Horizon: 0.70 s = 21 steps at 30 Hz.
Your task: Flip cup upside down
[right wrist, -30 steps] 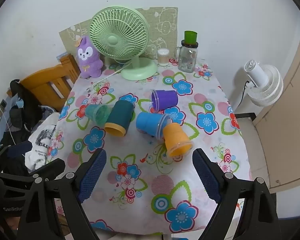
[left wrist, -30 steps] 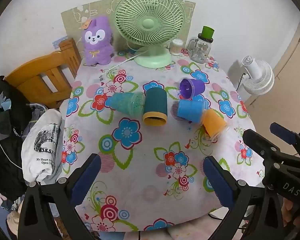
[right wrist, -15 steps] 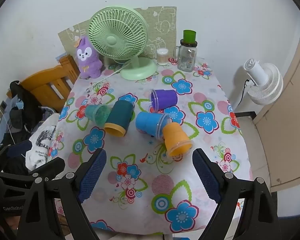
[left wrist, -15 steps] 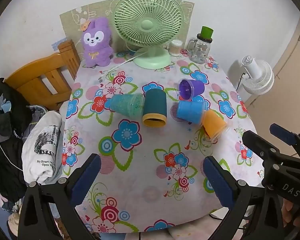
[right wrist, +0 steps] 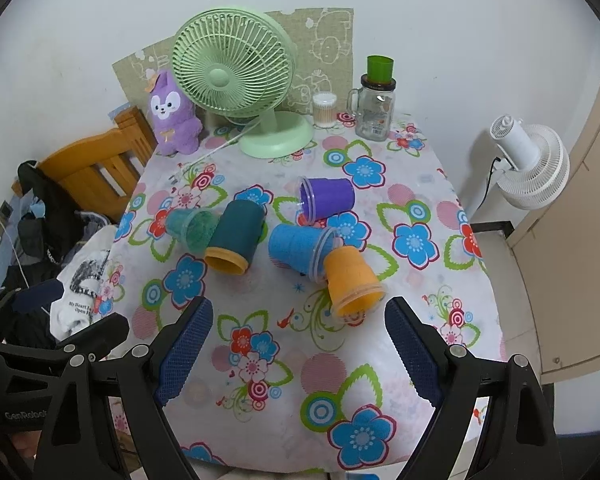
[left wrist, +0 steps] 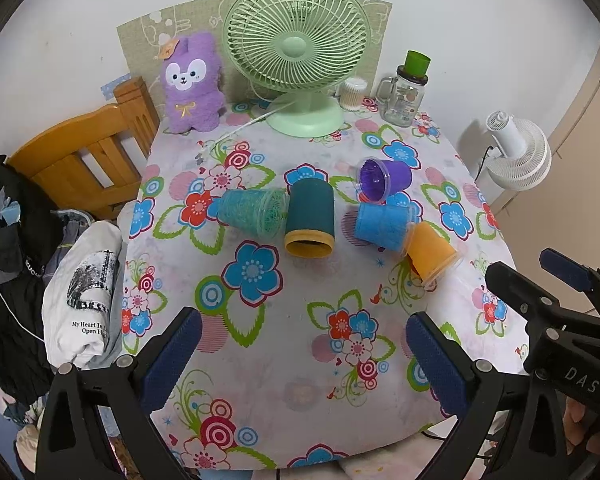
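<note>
In the left wrist view, five cups are seen lying on their sides across the middle of the surface (left wrist: 300, 360), which is covered by a floral cloth: a translucent teal cup (left wrist: 252, 212) touching a dark teal cup (left wrist: 310, 220) with a yellow rim, a purple cup (left wrist: 384, 178) toward the far right, and a blue cup (left wrist: 384, 226) whose mouth meets an orange cup (left wrist: 434, 254) near the right edge. The left gripper (left wrist: 300, 360) is held wide open and empty over the near edge. The cups are judged to be thin, light plastic, smooth and somewhat slippery, easily rolled or squeezed out of shape; a gentle hold across the mid-body wall is judged best. In the right wrist view, the right gripper (right wrist: 298, 354) is likewise spread open with nothing between its textured blue pads, and the orange cup (right wrist: 350, 278) lies just beyond it, mouth turned toward the near edge. The blue cup (right wrist: 300, 246) is seen touching it, so a neighbour could be nudged. A green fan (right wrist: 236, 76) stands at the far edge.
</note>
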Available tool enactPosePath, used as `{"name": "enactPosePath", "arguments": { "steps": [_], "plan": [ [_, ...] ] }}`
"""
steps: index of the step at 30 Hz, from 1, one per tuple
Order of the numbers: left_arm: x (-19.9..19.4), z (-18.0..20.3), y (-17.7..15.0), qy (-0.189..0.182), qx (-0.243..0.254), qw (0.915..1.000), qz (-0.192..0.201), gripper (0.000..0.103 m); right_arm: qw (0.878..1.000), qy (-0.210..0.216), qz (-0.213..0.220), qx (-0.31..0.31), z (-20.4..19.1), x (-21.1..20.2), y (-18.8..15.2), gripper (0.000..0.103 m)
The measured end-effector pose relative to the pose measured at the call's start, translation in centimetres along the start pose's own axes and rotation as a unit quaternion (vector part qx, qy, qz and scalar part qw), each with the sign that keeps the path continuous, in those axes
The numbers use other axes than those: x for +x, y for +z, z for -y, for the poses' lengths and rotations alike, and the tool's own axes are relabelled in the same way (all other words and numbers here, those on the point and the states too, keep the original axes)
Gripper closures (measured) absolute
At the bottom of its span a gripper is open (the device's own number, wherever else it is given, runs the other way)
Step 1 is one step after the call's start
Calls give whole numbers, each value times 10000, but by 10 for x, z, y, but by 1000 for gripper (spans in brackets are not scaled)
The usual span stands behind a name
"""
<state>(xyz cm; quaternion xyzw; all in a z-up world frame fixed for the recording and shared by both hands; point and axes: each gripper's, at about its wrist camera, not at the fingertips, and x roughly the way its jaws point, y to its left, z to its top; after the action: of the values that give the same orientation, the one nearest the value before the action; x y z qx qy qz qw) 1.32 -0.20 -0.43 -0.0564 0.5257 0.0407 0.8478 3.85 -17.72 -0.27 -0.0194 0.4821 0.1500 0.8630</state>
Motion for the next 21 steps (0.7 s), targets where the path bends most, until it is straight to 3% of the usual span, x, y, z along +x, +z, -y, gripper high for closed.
{"name": "enactPosePath", "arguments": {
  "steps": [21],
  "plan": [
    [23,15,23,117,55,9998,-178,0,9995,60,-214,-224,26,28,29,13]
  ]
}}
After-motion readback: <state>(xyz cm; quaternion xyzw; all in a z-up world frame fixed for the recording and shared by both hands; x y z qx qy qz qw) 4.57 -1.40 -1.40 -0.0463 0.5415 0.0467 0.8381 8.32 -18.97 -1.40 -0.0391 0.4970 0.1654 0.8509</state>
